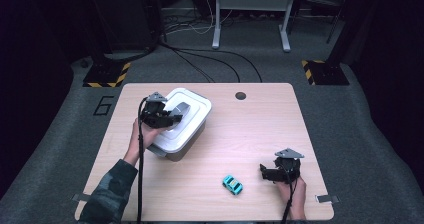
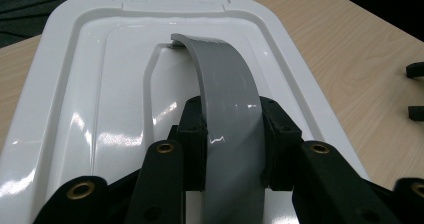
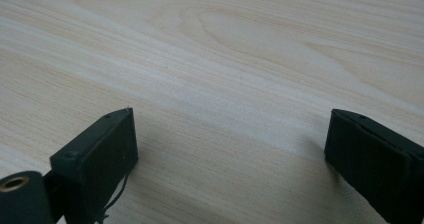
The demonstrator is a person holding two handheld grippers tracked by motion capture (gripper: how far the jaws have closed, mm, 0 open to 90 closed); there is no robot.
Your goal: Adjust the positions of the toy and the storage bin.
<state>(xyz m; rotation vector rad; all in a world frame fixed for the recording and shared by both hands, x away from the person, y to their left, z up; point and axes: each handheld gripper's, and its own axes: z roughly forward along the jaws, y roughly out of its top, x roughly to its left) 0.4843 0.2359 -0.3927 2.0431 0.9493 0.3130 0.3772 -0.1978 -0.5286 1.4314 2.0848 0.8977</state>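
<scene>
Pale wooden surface [image 1: 250, 134] carries the rigid, slick box [image 1: 181, 129]; my left hand-held gripper [image 2: 232, 134] is clamped on its stiff grey handle [image 2: 225, 84], my right hand-held gripper [image 3: 230, 149] gapes empty.

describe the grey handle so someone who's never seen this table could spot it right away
On the wooden table, find the white box at the left. On its lid arches the grey handle, clamped by the left gripper; nothing else there is a curved grey strap.
</scene>
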